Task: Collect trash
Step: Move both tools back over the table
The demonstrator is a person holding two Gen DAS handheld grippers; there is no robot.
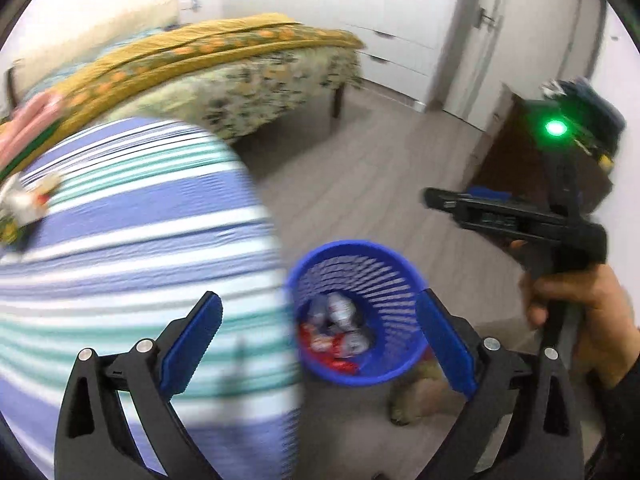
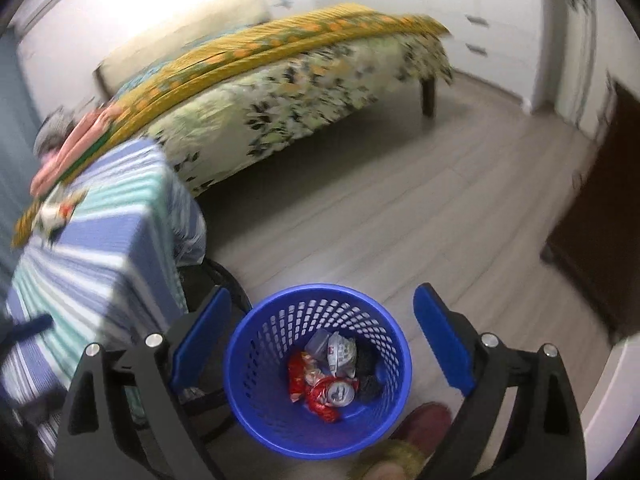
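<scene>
Both tongs, your left (image 1: 318, 338) and right (image 2: 322, 338), stand spread wide with nothing between the blue pads. Below them, the blue mesh wastebasket (image 2: 240, 376) sits on the grey plank floor (image 2: 400, 220), just beside the striped-cloth desk (image 2: 100, 248). Crumpled wrappers (image 2: 316, 394) and a crushed can (image 2: 340, 392) lie in its bottom. One loose wrapper (image 1: 24, 204) rests on the desk.

open floor (image 2: 400, 216) right of the blue basket (image 2: 256, 360); striped table (image 2: 100, 240) close on its left

Floral-covered bed (image 2: 280, 92) beside striped tablecloth (image 2: 100, 248); dark cabinet (image 2: 596, 216) opposite.
</scene>
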